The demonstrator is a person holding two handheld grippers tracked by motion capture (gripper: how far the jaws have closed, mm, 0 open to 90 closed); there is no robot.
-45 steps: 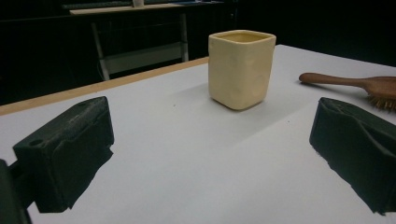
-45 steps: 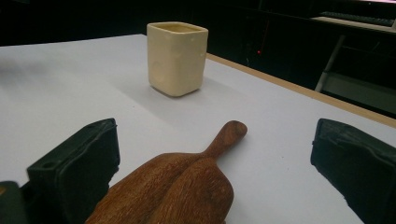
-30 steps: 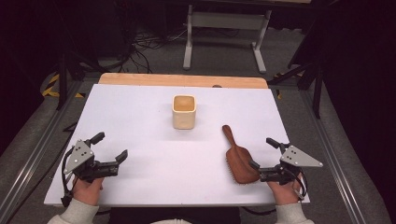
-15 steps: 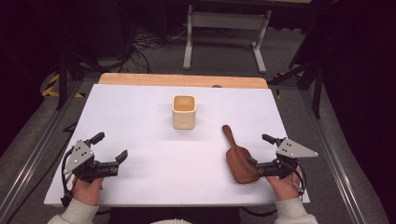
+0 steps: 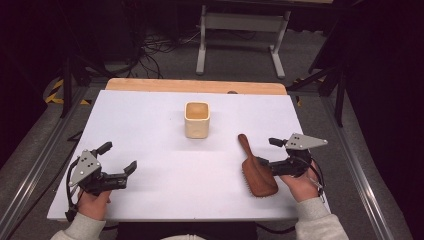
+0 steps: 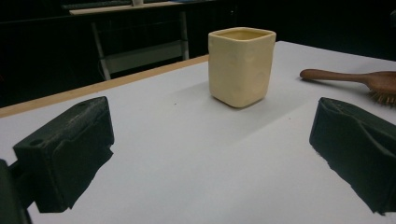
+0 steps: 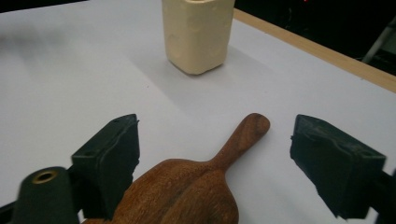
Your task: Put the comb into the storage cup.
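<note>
wooden hairbrush (image 5: 257, 172) — stiff, light, smooth; best pinched at the narrow handle. right hand-held gripper (image 5: 264, 163) jaws just closing, astride the brush head, not gripping.

left gripper (image 5: 120, 165): black two-jaw tool at the lower left of the high view, chunky matt black body
left plate: grey three-cornered plate (image 5: 84, 167) on top, dotted with small dark screw holes
left cable: black cable (image 5: 71, 199) looping down beside the hand
left jaws: blocky black pads (image 6: 70, 149) with rough, chipped edges; a small round hole in the top of one
right gripper (image 5: 266, 152): same black build, at the lower right of the high view
right plate: grey three-cornered plate (image 5: 304, 142), dark dots
right cable: thin black cable (image 5: 317, 176) curling by the wrist
right jaws: black pads (image 7: 111, 154); brass-ringed hole on a round black part at the lower left
sleeves: light grey ribbed cuffs (image 5: 311, 210) on both forearms
</note>
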